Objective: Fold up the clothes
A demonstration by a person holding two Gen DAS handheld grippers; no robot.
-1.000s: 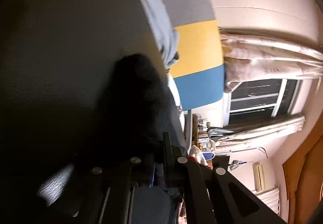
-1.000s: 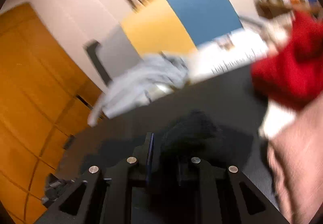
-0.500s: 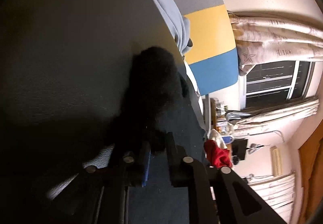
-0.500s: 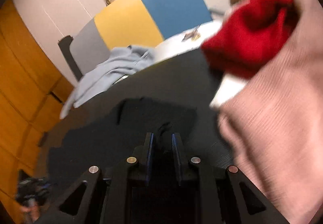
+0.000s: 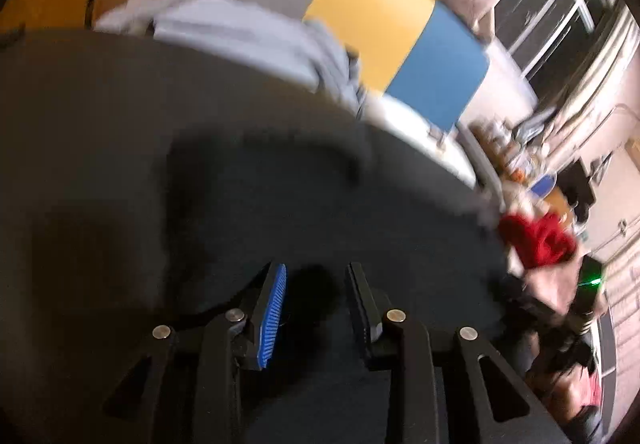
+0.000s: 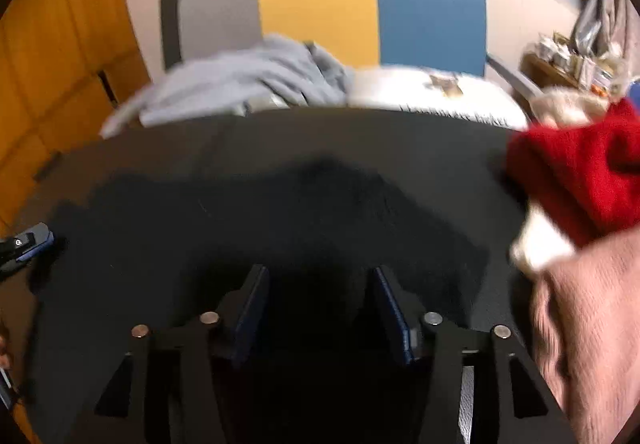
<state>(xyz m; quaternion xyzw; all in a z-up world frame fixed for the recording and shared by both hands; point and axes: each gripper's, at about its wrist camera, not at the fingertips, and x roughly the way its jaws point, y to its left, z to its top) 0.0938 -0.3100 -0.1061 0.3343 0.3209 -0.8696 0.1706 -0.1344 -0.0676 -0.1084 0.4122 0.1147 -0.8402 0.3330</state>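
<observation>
We see a black garment (image 6: 320,212) spread flat across the dark counter (image 6: 400,132), and both hand-held grippers hang just above its near edge. The left hand-held gripper (image 5: 316,292) has its 2 fingers apart, with only dark cloth showing in the gap and nothing pinched; its left finger carries a blue ribbed pad (image 5: 274,308). The right hand-held gripper (image 6: 320,296) also has its fingers spread wide over the garment, gripping nothing. From the right wrist camera we can see the left tool's tip at the far left edge, near the garment's left end.

Beyond the counter a pale blue-grey garment (image 6: 248,80) lies crumpled at the far edge, in front of a chair back (image 6: 332,0) with grey, yellow and blue panels. To the right sit a red garment (image 6: 580,180) and a pink knitted one (image 6: 592,324), both blurred. In the left wrist view the red garment (image 5: 536,240) shows at the counter's right edge, with a window (image 5: 552,0) behind.
</observation>
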